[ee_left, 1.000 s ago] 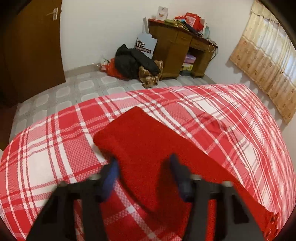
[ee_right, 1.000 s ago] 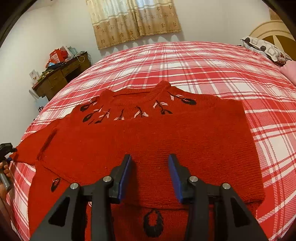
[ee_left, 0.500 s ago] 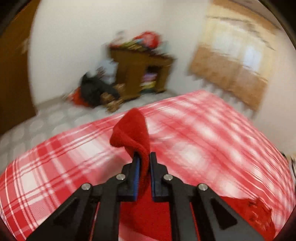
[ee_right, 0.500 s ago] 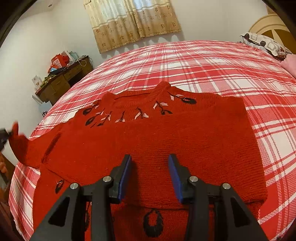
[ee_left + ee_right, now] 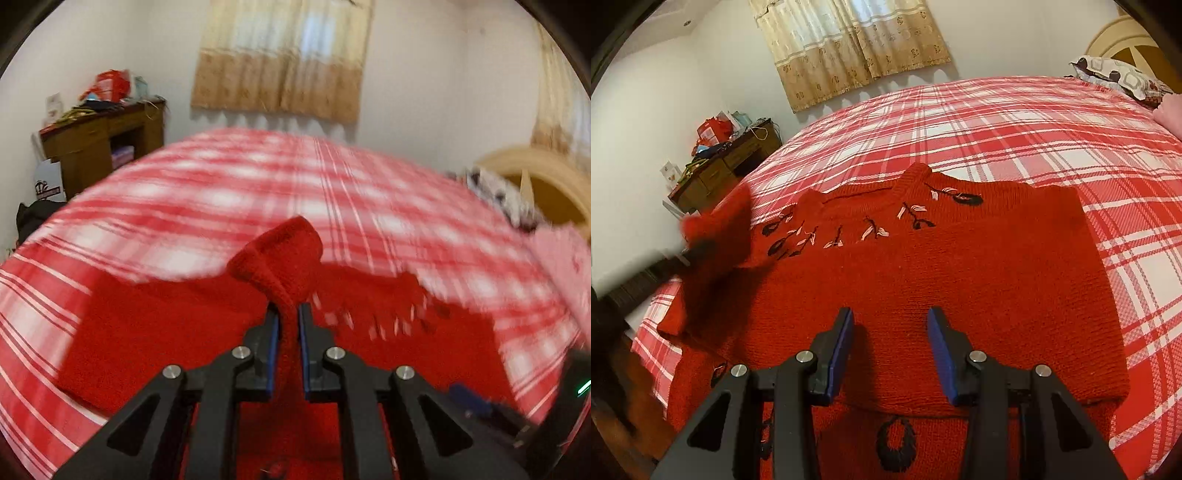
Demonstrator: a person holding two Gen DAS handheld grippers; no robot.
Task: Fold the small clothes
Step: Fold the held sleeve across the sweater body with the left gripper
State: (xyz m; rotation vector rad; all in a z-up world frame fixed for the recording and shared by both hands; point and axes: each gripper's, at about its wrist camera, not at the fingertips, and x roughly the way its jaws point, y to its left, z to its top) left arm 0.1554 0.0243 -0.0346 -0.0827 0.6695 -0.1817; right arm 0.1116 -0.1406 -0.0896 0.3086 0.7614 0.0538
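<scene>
A red knitted sweater (image 5: pixel 960 266) with black and white embroidery lies on the red plaid bed (image 5: pixel 997 118), one side folded over its body. My left gripper (image 5: pixel 287 314) is shut on the sweater's sleeve (image 5: pixel 284 258) and holds it lifted above the sweater body (image 5: pixel 155 325). In the right wrist view the lifted sleeve (image 5: pixel 716 229) shows blurred at the left. My right gripper (image 5: pixel 890 321) is open and empty, just above the folded sweater near its lower part.
A wooden desk (image 5: pixel 724 162) with clutter stands beyond the bed's far left corner. Curtains (image 5: pixel 849 48) hang on the back wall. A patterned pillow (image 5: pixel 1119 77) and wooden headboard (image 5: pixel 535 177) are at the right.
My left gripper closed on the sleeve, lifted it off the bed and swung it right, toward the sweater body. My right gripper stayed open in place.
</scene>
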